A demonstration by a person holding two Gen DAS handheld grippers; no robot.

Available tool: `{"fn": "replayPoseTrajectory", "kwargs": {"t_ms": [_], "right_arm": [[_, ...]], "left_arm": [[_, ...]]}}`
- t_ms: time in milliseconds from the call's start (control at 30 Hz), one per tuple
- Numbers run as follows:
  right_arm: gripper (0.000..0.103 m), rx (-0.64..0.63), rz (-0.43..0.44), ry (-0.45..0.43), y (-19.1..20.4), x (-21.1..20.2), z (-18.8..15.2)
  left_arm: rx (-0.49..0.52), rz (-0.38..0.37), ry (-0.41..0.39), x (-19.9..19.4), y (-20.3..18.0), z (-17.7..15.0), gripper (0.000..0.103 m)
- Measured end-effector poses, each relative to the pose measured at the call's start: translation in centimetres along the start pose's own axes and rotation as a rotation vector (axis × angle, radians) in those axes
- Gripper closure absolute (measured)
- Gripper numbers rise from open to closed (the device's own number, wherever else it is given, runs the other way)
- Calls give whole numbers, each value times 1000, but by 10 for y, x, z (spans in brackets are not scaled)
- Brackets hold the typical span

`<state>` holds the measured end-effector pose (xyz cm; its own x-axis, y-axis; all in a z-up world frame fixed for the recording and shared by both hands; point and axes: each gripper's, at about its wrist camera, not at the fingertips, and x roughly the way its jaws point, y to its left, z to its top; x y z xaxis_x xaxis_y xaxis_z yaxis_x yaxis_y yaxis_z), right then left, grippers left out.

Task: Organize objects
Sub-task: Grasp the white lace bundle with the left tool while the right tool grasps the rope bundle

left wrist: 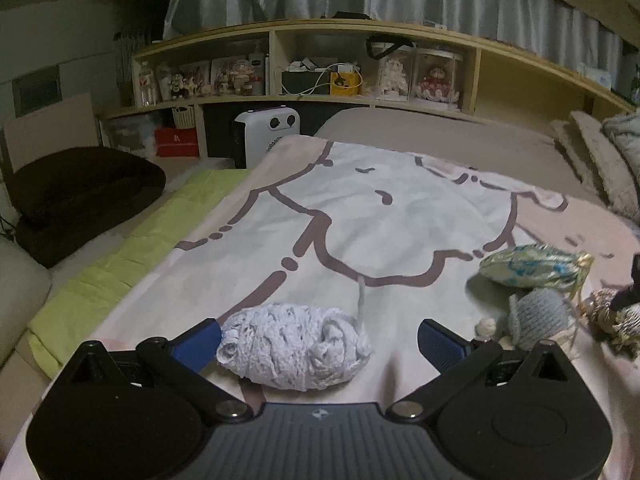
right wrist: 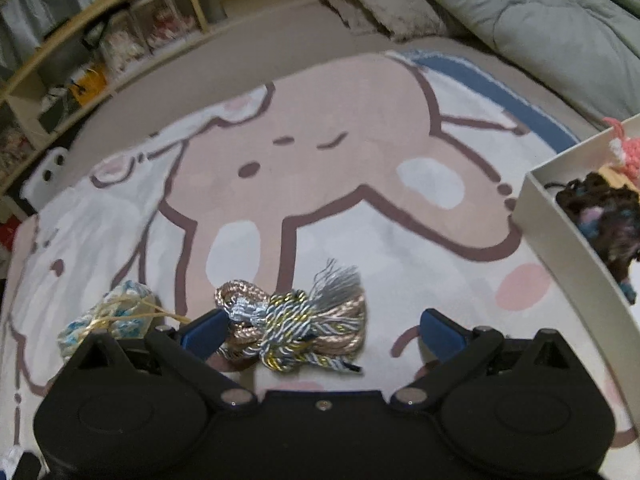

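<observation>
My left gripper (left wrist: 320,338) is open around a pale lilac yarn ball (left wrist: 294,346) lying on the cartoon blanket (left wrist: 360,208); the ball rests against the left finger. A teal-and-gold yarn skein (left wrist: 532,266) and a grey-blue yarn ball (left wrist: 540,316) lie to its right. My right gripper (right wrist: 320,330) is open around a knotted bundle of gold, silver and blue cord (right wrist: 296,326), which touches its left finger. The teal-and-gold skein (right wrist: 108,320) lies left of it. A white box (right wrist: 560,224) at the right holds dark and pink yarn (right wrist: 600,208).
A wooden shelf unit (left wrist: 280,64) with dolls and boxes runs along the back. A white heater (left wrist: 266,132), a dark cushion (left wrist: 80,196) and a green sheet (left wrist: 132,256) lie left of the bed. Grey bedding (right wrist: 540,20) is piled at the far right.
</observation>
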<state>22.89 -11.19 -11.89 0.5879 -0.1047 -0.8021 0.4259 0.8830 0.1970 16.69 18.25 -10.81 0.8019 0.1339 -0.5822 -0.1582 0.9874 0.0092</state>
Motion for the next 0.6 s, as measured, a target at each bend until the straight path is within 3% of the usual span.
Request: {"fn": "replayPoseTrajectory", "kwargs": {"t_ms": [200,300,433,467,600], "right_arm": [[0,-14,-19,30,14,13,2],[1,-40,-13,51,14,17,3],[16,-63,41,62,10,17,3],[17,-77,43,61,11,15,3],[20,-126,66,60,8,10,2]], "left_arm": [[-21,53,47,12,9,-6,0],[-57,38,43,11,15,-6,1],[-75,28,35,9,17,-4,15],[-73,19,37,9,16,-3,20],[-15,25,52,6,6,-1,24]]}}
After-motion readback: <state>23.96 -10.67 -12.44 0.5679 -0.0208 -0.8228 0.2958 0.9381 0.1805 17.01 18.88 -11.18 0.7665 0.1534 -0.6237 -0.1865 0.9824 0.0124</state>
